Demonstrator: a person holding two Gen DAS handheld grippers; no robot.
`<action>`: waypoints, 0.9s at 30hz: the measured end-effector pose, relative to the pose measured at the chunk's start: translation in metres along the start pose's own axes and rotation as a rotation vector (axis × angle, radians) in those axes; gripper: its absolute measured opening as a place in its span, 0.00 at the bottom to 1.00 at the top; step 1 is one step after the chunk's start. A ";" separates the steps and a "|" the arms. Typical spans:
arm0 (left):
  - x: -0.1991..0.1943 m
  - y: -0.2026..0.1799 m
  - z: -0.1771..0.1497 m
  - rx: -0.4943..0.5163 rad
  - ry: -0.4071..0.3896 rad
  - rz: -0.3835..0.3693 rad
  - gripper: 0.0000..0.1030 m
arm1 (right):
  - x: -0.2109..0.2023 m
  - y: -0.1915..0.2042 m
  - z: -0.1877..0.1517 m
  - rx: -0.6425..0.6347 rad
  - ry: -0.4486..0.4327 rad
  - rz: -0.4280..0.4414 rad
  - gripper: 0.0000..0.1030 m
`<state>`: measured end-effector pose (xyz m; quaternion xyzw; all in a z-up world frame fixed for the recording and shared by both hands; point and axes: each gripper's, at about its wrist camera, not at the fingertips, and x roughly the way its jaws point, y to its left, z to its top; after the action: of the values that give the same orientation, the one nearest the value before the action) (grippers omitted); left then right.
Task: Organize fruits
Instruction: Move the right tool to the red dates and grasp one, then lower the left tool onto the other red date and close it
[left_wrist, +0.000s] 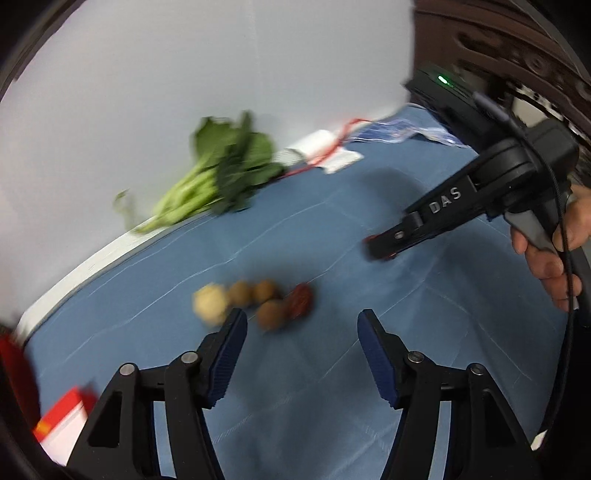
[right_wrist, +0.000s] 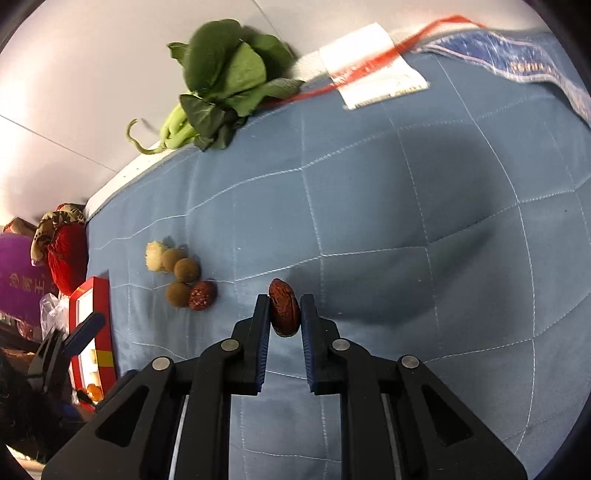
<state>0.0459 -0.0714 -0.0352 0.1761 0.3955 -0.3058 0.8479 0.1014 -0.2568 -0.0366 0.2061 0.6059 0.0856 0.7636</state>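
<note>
A small pile of fruits lies on the blue quilted cloth (right_wrist: 369, 206): a pale peeled fruit (right_wrist: 155, 255), three brown longans (right_wrist: 186, 269) and a red date (right_wrist: 202, 294). The pile shows blurred in the left wrist view (left_wrist: 258, 301), just ahead of my open, empty left gripper (left_wrist: 302, 325). My right gripper (right_wrist: 284, 312) is shut on a second red date (right_wrist: 283, 313) and holds it above the cloth, right of the pile. The right gripper also shows in the left wrist view (left_wrist: 380, 247), held by a hand.
A leafy green vegetable (right_wrist: 221, 92) lies at the cloth's far edge by the white wall. A white label with red string (right_wrist: 373, 66) and a plastic bag (right_wrist: 517, 59) lie at the back. A red box (right_wrist: 92, 332) and red cloth bundle (right_wrist: 64, 251) sit left.
</note>
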 end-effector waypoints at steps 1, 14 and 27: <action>0.009 -0.003 0.004 0.021 0.006 -0.005 0.58 | 0.000 0.002 0.000 -0.003 0.005 0.002 0.14; 0.052 0.012 0.008 0.003 0.107 -0.092 0.35 | 0.013 -0.004 0.002 0.012 0.054 0.022 0.14; 0.066 0.001 0.008 -0.006 0.157 -0.089 0.23 | 0.020 0.002 0.002 -0.005 0.068 0.004 0.14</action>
<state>0.0846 -0.0999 -0.0814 0.1793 0.4690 -0.3271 0.8005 0.1090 -0.2476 -0.0535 0.2023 0.6307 0.0956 0.7431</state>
